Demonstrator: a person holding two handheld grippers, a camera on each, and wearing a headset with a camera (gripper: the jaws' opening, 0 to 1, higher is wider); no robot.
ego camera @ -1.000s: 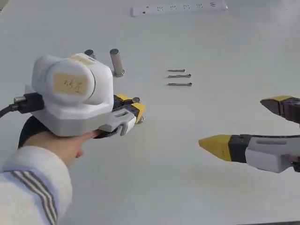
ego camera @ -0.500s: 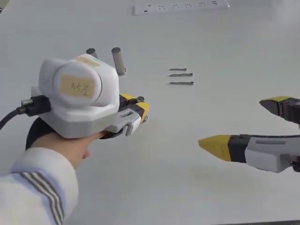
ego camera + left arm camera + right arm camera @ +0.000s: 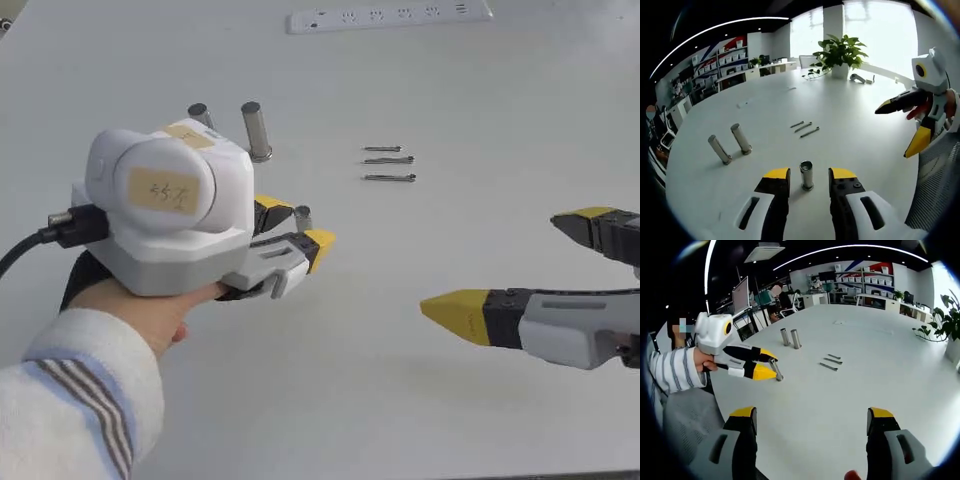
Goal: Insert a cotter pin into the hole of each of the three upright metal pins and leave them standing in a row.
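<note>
Three upright metal pins stand on the white table. Two of them stand close together at the far left. The third pin stands apart, between the yellow tips of my left gripper, which is open with a gap on each side of it. Three cotter pins lie side by side to the right of the pins. My right gripper hovers wide open at the right, holding nothing.
A white power strip lies along the table's far edge. A potted plant stands at the far end in the left gripper view. White table surface spreads between the two grippers.
The left gripper's jaws were close around the third pin and have spread apart. The pin stays upright between them. The right gripper has hardly moved.
</note>
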